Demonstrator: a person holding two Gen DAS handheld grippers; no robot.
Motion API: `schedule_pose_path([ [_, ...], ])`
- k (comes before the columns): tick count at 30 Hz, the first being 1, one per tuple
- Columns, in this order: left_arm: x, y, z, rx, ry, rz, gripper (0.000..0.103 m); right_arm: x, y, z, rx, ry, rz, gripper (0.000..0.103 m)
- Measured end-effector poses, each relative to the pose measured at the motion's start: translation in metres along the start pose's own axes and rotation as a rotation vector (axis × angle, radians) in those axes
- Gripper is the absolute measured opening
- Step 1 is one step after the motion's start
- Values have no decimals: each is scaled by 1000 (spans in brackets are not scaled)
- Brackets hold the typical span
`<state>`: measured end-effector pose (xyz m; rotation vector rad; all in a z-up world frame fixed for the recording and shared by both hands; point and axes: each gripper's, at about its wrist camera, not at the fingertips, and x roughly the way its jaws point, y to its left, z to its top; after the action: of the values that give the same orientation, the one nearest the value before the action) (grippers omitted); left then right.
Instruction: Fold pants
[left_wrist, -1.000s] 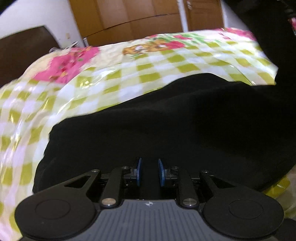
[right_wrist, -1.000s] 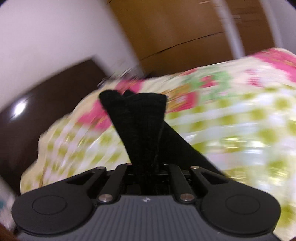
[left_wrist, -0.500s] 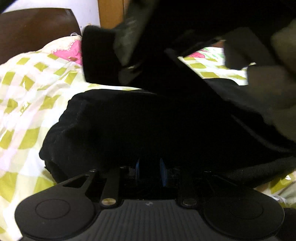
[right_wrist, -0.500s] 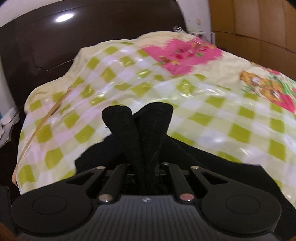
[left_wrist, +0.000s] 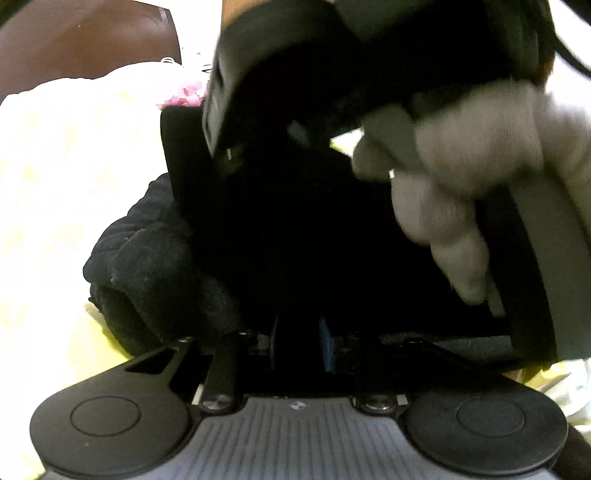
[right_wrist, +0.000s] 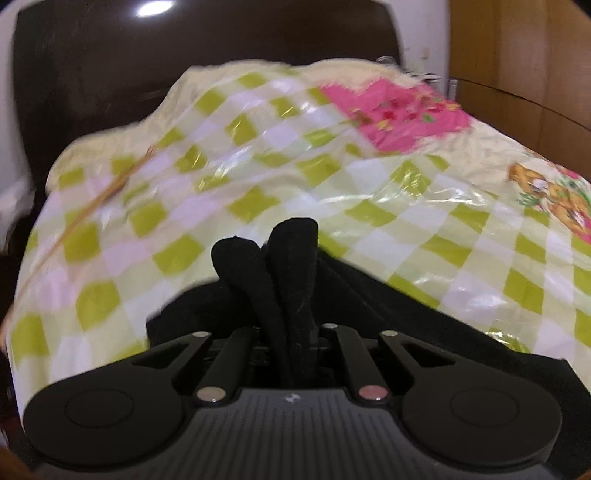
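Ahead of left gripper (left_wrist: 300, 345): bunched black pants (left_wrist: 155, 266) fill the path, touching the blue pads (left_wrist: 326, 349).
Above left gripper: the right gripper's body (left_wrist: 332, 66) and a grey-gloved hand (left_wrist: 469, 158) crowd close overhead.
Ahead of right gripper (right_wrist: 291, 332): two upright folds of pants (right_wrist: 291, 266) stand between its fingers.
Open room: checked bedspread (right_wrist: 236, 166) lies bare beyond the folds.
Far limit: dark headboard (right_wrist: 92, 66); wooden wardrobe (right_wrist: 524, 55) at right.

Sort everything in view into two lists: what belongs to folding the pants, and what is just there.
Part of the job:
black pants
right gripper, shut on a bunch of the pants
left gripper, against the pants, grip unclear

Just there:
checked bedcover
dark headboard
wooden wardrobe
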<state>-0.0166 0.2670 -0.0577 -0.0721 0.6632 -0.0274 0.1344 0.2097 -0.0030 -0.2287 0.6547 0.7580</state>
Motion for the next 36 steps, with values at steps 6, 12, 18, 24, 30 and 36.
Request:
schedule_pose_path([
  [6,-1,-1,-2,-3,-1,-4,38,-12,7,10,-24,-89,15,6],
  [12,-9,0,8,-14,5,-7,38,26,19,0,-59,95,167,23],
  [18,-40,-4,18,42,1,15,38,-45,-39,-1,69,27,265,29],
  [24,-51,-14,45,68,-77,-4,38,-104,-173,-18,198,6,-86,38],
  [30,-3,-36,75,93,-93,-82,38,-77,-240,-32,361,105,17,38],
  [36,48,-49,71,153,49,-69,38,-32,-247,-39,404,241,123,10],
])
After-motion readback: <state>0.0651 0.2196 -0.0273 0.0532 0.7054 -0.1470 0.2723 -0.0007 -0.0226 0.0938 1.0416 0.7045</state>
